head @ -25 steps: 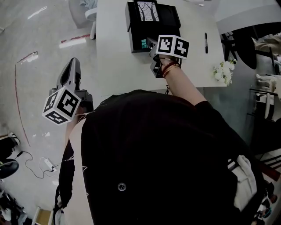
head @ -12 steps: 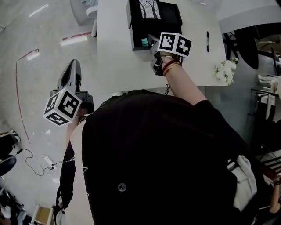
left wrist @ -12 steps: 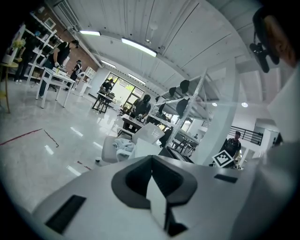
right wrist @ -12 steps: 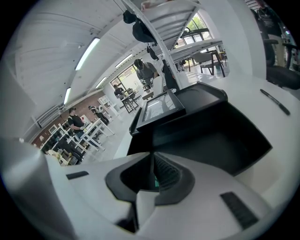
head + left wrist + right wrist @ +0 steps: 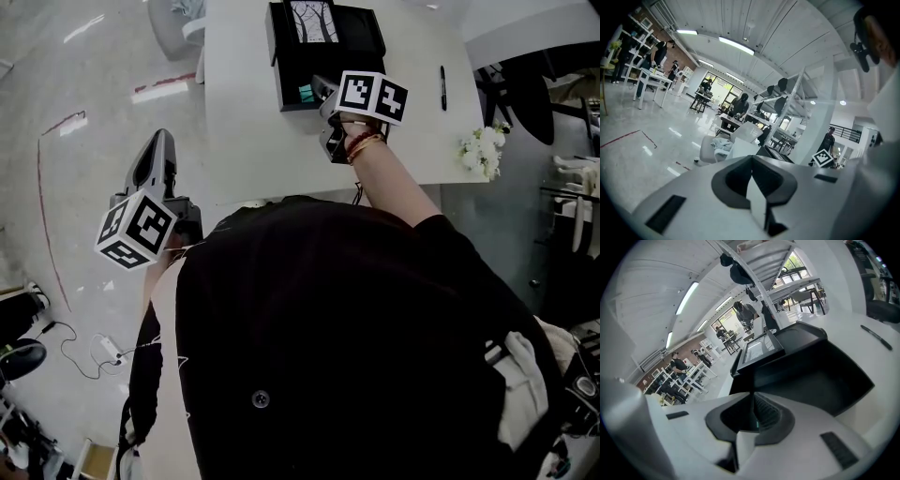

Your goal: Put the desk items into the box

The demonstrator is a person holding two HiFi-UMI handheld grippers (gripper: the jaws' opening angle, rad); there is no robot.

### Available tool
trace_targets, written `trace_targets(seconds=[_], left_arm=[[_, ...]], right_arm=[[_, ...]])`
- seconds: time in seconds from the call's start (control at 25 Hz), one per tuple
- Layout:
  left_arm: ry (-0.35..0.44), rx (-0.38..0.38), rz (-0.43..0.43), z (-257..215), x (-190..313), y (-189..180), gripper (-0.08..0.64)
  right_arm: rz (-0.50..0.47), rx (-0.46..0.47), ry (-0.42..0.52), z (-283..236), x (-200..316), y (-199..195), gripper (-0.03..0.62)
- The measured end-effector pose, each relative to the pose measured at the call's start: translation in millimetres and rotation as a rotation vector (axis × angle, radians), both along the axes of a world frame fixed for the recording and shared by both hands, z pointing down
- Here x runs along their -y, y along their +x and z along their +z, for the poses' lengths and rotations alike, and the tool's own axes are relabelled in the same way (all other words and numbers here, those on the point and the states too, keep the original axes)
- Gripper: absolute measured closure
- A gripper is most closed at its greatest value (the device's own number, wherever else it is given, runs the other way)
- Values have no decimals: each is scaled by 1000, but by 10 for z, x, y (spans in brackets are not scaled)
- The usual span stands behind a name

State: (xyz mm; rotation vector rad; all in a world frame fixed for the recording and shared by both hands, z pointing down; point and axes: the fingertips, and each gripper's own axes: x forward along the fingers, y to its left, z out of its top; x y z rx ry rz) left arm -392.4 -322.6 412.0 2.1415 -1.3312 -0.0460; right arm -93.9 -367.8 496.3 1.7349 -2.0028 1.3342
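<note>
A black box (image 5: pixel 277 56) stands open at the far side of the white desk (image 5: pixel 244 122), with a framed picture (image 5: pixel 312 21) lying in it. My right gripper (image 5: pixel 317 89) reaches over the box's near edge. Its jaws stand a narrow way apart. A small teal item (image 5: pixel 305 92) lies at their tips, inside the box's near left corner. In the right gripper view the box (image 5: pixel 825 380) fills the space past the right gripper (image 5: pixel 753 399). A black pen (image 5: pixel 442 87) lies to the right. My left gripper (image 5: pixel 159 141) hangs shut and empty over the floor.
A bunch of white flowers (image 5: pixel 480 150) sits at the desk's right corner. A chair with cloth on it (image 5: pixel 183 23) stands left of the desk. Cables and a power strip (image 5: pixel 94 352) lie on the floor at the lower left. The person's dark torso hides the desk's near edge.
Both grippers hold their places: the right one stays at the box's near edge and the left one beside the desk. Only the head camera has shifted slightly.
</note>
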Motion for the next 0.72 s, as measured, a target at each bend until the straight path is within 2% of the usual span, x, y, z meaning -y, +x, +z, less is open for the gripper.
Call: trace_targets(seconds=[0.28, 0.4, 0.72], left_arm=[[-6, 8, 38, -36, -18, 230, 549], [-10, 8, 55, -43, -45, 355, 549], [-23, 15, 100, -65, -233, 731, 549]], right_arm=[[6, 18, 27, -63, -84, 79, 558], [8, 22, 52, -132, -134, 128, 586], [6, 118, 96, -318, -419, 152, 586]])
